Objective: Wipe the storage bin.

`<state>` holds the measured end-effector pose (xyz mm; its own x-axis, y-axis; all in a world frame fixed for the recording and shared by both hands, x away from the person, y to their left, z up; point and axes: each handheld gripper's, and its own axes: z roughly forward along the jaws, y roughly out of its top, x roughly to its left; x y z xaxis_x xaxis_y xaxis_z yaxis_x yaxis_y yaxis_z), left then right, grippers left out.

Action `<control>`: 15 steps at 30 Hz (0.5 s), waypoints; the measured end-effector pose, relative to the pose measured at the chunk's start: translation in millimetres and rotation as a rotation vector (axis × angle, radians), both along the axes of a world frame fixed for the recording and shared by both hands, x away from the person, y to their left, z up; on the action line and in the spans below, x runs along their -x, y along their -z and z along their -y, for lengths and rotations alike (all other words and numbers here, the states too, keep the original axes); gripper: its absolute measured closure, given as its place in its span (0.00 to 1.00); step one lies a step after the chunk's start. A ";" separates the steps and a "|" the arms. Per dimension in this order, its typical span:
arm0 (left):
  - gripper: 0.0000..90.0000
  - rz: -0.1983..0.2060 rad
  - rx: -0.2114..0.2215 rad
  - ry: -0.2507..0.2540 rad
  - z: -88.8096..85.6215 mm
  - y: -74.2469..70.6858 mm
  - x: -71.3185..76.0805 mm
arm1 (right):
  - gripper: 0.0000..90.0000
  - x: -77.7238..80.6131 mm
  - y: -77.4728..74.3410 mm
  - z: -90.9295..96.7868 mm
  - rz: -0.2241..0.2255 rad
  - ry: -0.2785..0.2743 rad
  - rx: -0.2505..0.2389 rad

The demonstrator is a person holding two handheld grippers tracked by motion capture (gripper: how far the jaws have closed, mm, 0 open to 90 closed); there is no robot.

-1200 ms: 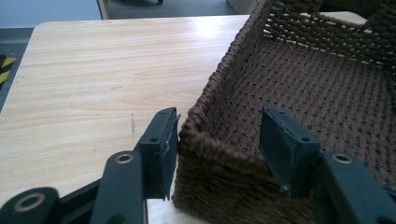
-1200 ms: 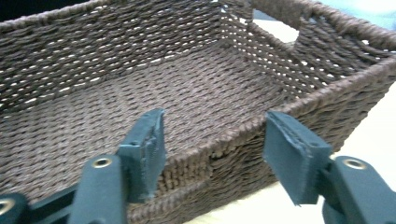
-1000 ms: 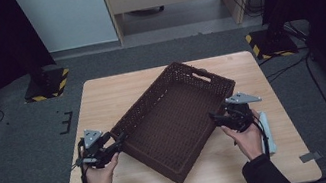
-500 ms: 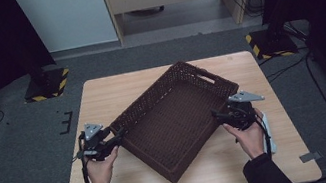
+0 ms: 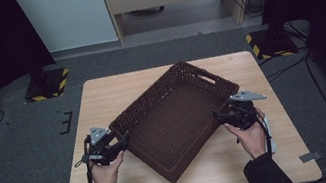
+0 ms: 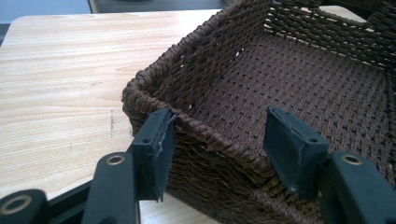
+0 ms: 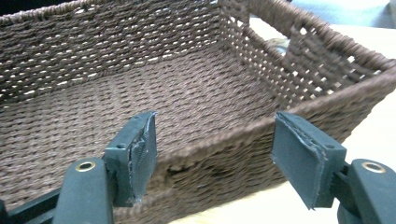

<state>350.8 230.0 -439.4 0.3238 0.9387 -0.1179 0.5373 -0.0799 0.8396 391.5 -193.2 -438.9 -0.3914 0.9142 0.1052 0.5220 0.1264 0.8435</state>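
A dark brown woven basket (image 5: 176, 119) sits turned at an angle on the light wooden table (image 5: 100, 95), roughly in the middle of the tabletop, with one corner pointing toward the person and a cut-out handle in its far end wall. It is empty inside.

The left gripper (image 5: 120, 142) lies at the basket's left corner, held low over the table by the person's left hand (image 5: 105, 170). In the left gripper view its jaws stand wide apart and straddle the basket's rim (image 6: 219, 140): one pad sits outside the wall, just beside the weave, and the other hangs over the inside of the basket. Neither pad presses on the wicker, so the left gripper (image 6: 217, 142) holds nothing.

The right gripper (image 5: 219, 115) is at the basket's right long side, carried by the right hand (image 5: 250, 134). Its jaws have just been opening and now stand at their widest. In the right gripper view, the right gripper (image 7: 212, 140) faces the near wall's rim (image 7: 243, 135), which runs between the two pads, with clear gaps on both sides. The wall lies between the jaws without being clamped.

Both of the person's hands rest near the basket's flanks, on opposite sides of it.
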 end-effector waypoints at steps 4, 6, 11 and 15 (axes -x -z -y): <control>0.48 0.015 -0.018 -0.004 -3.4 1.7 -10.0 | 0.33 -1.2 1.3 5.8 0.012 0.014 -0.004; 0.48 0.019 -0.018 -0.001 -4.4 1.9 -11.5 | 0.33 -2.0 2.9 6.1 0.000 0.008 -0.022; 0.49 0.020 0.014 0.001 -4.6 -0.6 -2.1 | 0.34 0.2 3.7 3.9 0.003 0.011 -0.007; 0.48 0.025 0.010 0.011 1.5 -0.1 5.8 | 0.34 0.8 5.1 5.0 0.005 0.016 -0.026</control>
